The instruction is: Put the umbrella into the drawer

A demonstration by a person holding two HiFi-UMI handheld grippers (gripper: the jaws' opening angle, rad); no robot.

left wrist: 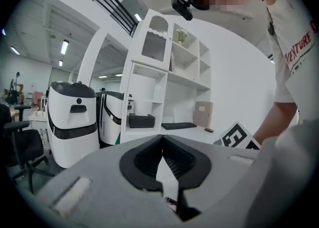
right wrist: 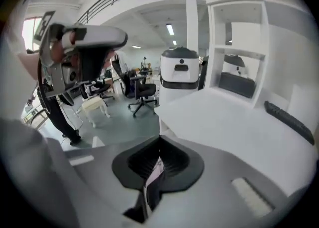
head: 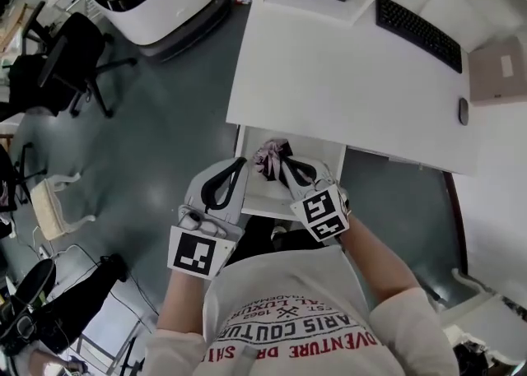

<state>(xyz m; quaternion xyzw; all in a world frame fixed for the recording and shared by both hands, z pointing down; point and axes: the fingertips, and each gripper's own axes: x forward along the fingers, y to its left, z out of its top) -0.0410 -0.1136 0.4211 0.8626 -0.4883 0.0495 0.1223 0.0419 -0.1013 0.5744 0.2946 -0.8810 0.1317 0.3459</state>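
Drawer (head: 323, 150): standing pulled out under the desk (head: 346, 78); inside looking mostly bare.
Umbrella (head: 272, 155): folded, pinkish print w/ dark parts, bunching over the drawer's near-left part. Can't tell if it's touching the drawer floor.
R hand-held gripper (head: 283, 165): pinching tight on a fold of umbrella fabric (right wrist: 154, 172); right gripper view is showing it caught btwn the pads.
L hand-held gripper (head: 244, 163): jaws meeting at the tips, nothing btwn them in the left gripper view; sitting just beside the umbrella, on its left.
Progress: drawer already open, umbrella at the drawer but not yet released, so prob. nearing the last stretch.
Left to do: judging it needs settling fully inside, then letting go; maybe pushing the drawer shut after.
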